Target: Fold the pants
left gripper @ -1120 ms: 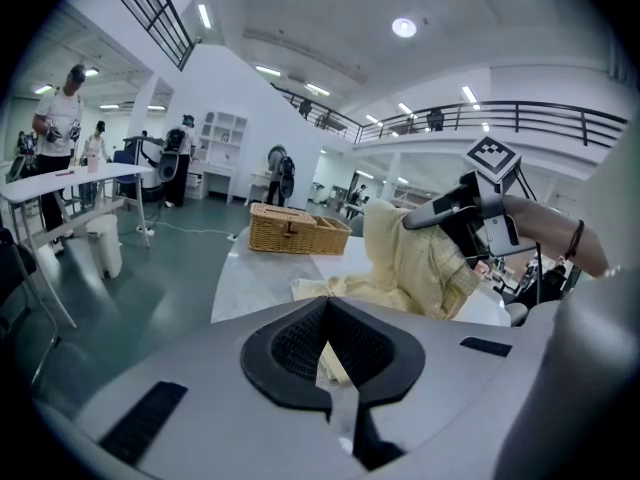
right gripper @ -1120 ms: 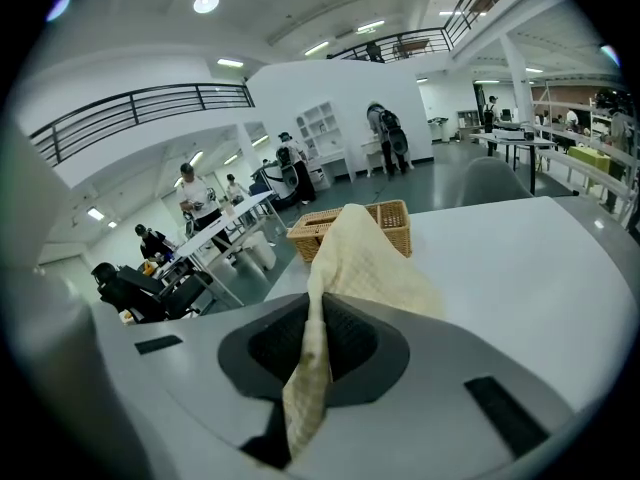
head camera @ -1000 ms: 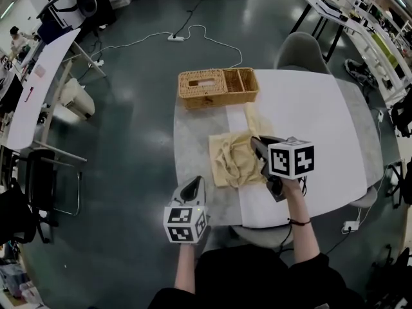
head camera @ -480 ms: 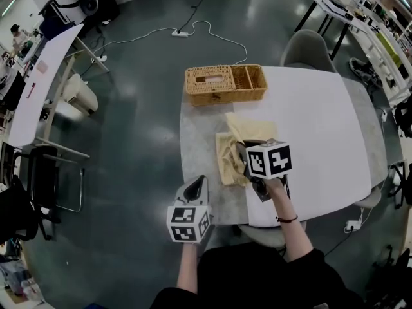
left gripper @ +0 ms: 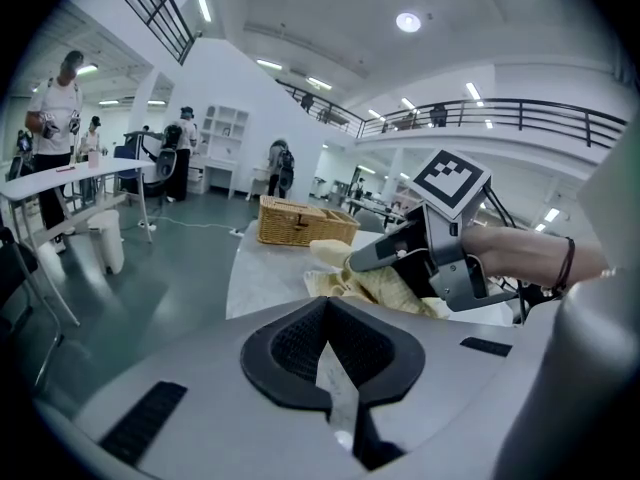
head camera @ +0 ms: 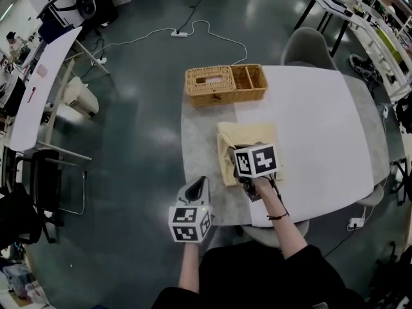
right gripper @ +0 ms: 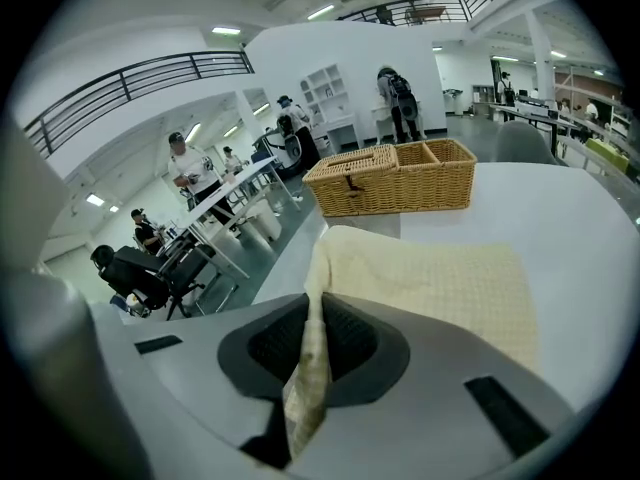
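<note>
One pale bench (head camera: pixel 322 121) fills the middle of the head view, and most of its right half is bare. On its left half, between the middle and the near edge, lie the pants (head camera: pixel 248 134). They are cream-yellow and already gathered into a rough rectangle, with the far part flat and the near part bunched under the right hand. At the far left corner of the bench, well apart from the pants, stands a wicker basket (head camera: pixel 225 84).

The right claw (right gripper: pixel 315 313) is clamped on the pants. Its own view shows a doubled edge of the cloth running up between the two pads, with the rest of the garment spread flat beyond it towards the basket. The left claw (left gripper: pixel 326 308) hangs off the near left edge of the bench, pointed at the pants. Its pads are together and hold nothing.

The cloth looks light, soft and quite limp, with a small waffle texture that should give the pads some bite. It is unlikely to slip out of a firm pinch. It will not hold a shape, though, so any part that is lifted will probably sag and drag the layers beneath it.

The best hold is likely at a hem or corner, with every layer of the edge taken together. Pinching only the top ply would risk peeling the fold open. The near left corner is free and close to the empty left claw. A second grip there, level with the right one, should keep the edge straight when it is laid down.
</note>
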{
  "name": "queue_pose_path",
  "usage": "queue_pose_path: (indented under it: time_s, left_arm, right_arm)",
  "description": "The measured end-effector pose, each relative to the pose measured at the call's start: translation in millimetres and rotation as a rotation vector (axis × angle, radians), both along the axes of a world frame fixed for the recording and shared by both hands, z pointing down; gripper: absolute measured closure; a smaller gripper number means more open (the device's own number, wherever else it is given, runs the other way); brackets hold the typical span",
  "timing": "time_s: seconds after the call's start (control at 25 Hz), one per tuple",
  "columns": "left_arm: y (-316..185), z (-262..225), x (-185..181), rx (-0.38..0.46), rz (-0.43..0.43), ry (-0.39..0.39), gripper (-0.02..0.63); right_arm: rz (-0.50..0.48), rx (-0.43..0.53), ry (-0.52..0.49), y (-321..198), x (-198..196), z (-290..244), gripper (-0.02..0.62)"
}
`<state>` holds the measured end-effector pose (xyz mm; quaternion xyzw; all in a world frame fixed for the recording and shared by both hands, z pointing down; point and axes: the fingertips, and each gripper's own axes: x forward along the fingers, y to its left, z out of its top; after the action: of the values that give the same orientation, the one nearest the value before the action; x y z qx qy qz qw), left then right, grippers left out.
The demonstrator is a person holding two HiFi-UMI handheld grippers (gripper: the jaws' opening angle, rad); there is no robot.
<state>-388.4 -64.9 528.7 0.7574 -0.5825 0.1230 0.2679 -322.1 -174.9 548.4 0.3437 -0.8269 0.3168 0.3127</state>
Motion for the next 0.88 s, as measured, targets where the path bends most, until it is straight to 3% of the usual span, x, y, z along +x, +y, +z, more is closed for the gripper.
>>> queue_pose_path:
  time_s: [0.36,0.6,0.76,0.88]
  left_arm:
    - [-1,-2,1,-0.002,0.0,0.0,0.598]
    - [-3,-2,4,-0.004,0.0,0.0,0.598]
    - [0,-4,5,-0.002,-0.002,-0.004,0.598]
    - [1,-5,6,-0.003,-0.008,-0.007,0.598]
  right_arm:
    - [0.012,-0.033,0.019,5,-8,18,0.56]
    - [0.007,0.005,0.058,5,-9,22,0.56]
    - [0.004,0.017,0.031,8,-10,20,0.558]
    - [-0.019,0.034,-0.001,13,-15,15,0.514]
